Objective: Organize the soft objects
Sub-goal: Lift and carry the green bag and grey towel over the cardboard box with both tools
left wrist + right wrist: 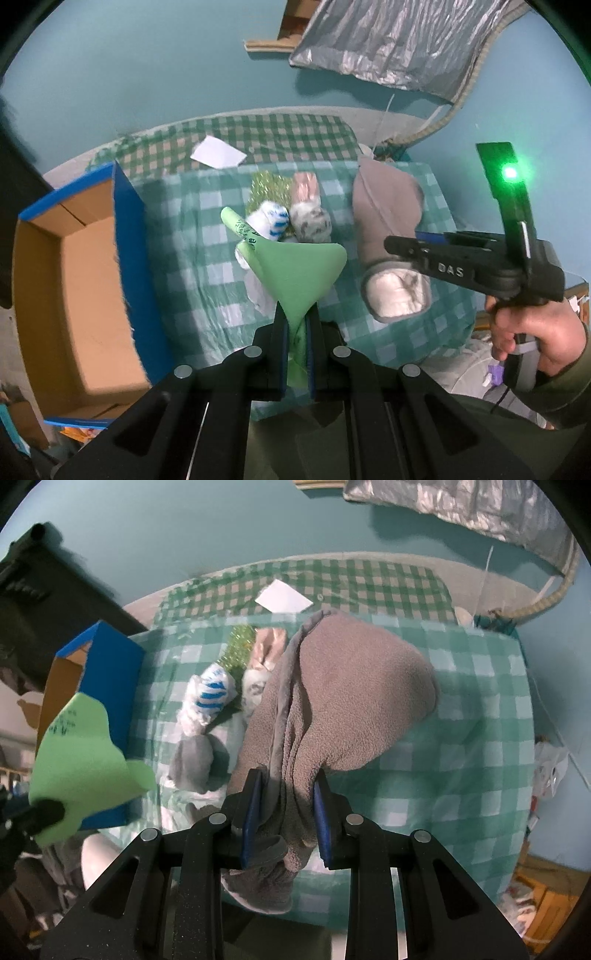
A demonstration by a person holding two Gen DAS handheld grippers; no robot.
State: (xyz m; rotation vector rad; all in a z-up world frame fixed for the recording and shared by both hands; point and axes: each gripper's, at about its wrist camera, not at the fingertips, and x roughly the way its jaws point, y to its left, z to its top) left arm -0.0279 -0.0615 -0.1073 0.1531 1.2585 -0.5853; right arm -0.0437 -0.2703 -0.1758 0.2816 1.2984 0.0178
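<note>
My left gripper (295, 325) is shut on a thin green foam sheet (299, 273) that fans out above the checked table. That green foam sheet (85, 760) hangs at the left of the right wrist view. My right gripper (286, 812) is shut on a grey fleece cloth (351, 690), lifted off the table and draping down. In the left wrist view the grey fleece cloth (384, 221) hangs from the right gripper (402, 247), held by a hand (532, 332). A white-and-blue sock roll (267, 221) and a grey-patterned roll (312, 221) lie on the table.
An open cardboard box with blue sides (81, 280) stands at the table's left. A white paper (218, 153), a green glittery piece (267, 186), a pinkish item (304, 184) and a small grey bundle (197, 760) lie on the checked cloth (461, 738). A silver cover (399, 40) hangs behind.
</note>
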